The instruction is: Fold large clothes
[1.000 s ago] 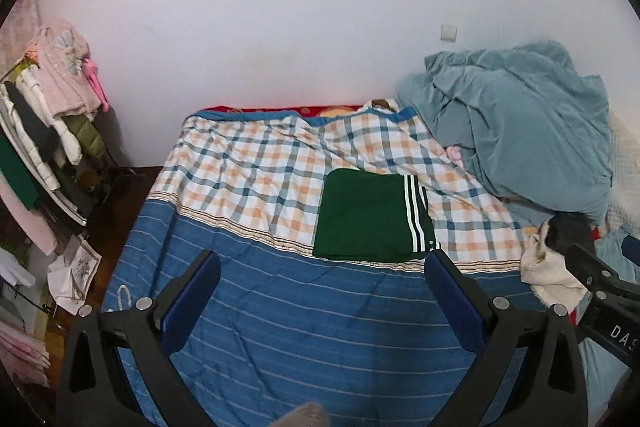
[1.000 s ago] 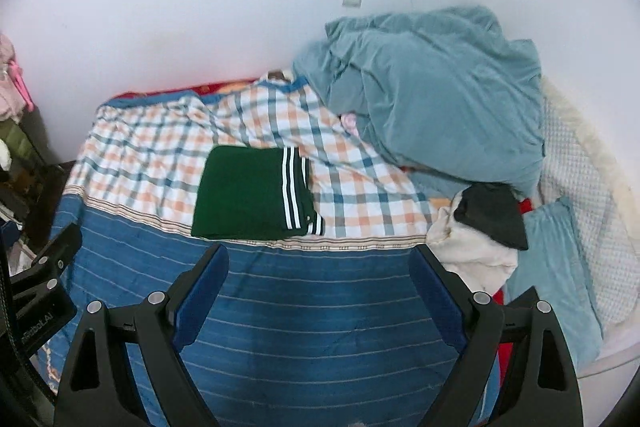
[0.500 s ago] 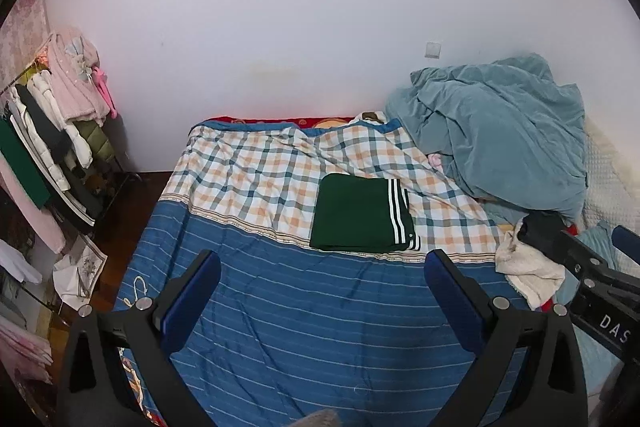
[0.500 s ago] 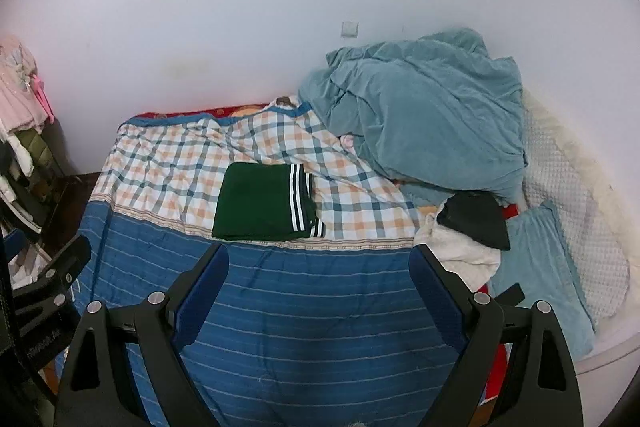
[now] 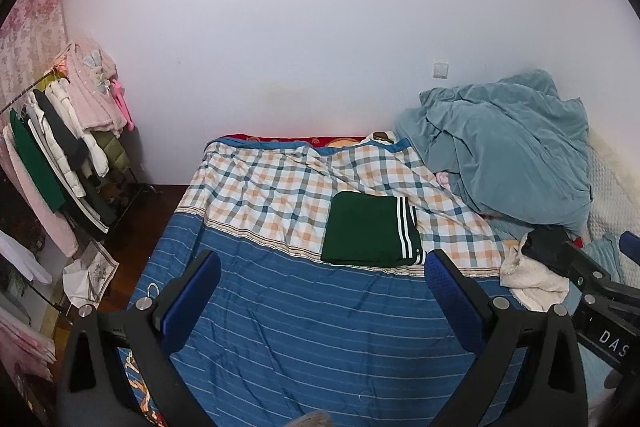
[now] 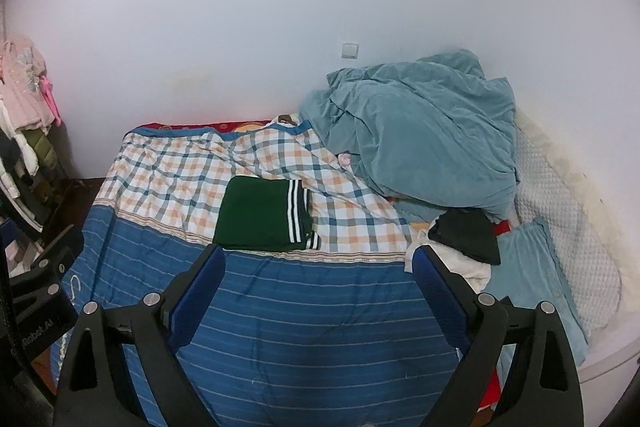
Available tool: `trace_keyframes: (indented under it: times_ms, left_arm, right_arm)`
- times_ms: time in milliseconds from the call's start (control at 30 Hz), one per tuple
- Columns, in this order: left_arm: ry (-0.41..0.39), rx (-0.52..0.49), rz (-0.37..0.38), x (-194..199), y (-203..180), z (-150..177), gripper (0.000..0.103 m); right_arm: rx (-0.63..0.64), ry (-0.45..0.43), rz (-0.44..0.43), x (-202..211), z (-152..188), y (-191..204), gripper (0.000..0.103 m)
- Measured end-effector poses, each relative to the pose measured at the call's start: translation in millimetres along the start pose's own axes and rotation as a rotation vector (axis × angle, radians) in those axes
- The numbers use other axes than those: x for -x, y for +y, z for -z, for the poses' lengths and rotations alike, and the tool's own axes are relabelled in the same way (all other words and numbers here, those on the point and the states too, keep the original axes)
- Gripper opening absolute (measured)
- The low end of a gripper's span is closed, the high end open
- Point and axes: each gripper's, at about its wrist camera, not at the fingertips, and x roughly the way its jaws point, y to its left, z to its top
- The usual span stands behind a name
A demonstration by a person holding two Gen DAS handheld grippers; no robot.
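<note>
On bed [image 5: 280,327], folded green garment [image 5: 366,229], "DAS" on right gripper [image 5: 612,341]

bed [image 5: 280,327], folded green garment [image 5: 368,229] (striped), teal blanket [image 6: 420,131]

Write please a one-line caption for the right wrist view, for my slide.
Open right gripper hovers over the bed, facing a folded green garment and a teal blanket.

A folded green garment [image 5: 370,229] lies flat on the bed [image 5: 280,327], left of the teal blanket [image 5: 508,155].
</note>
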Motion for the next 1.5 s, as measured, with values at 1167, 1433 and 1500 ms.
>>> trace_keyframes:
  times_ms: [1167,1433,1500]
  left_arm:
    - [-0.008,0.021,-0.008,8.1,4.7,-1.7,0.103]
    - [-0.011,0.019,-0.007,8.0,2.7,-4.8,0.103]
    - [-0.01,0.021,-0.006,7.8,2.3,-5.1,0.103]
  right_arm:
    - [-0.005,-0.004,-0.045,-4.1,-9.3,-0.9,0.099]
    - [-0.003,-0.006,-0.045,-5.8,-9.2,1.0,0.099]
    - [-0.004,-0.008,-0.045,-6.7,-9.8,1.6,0.099]
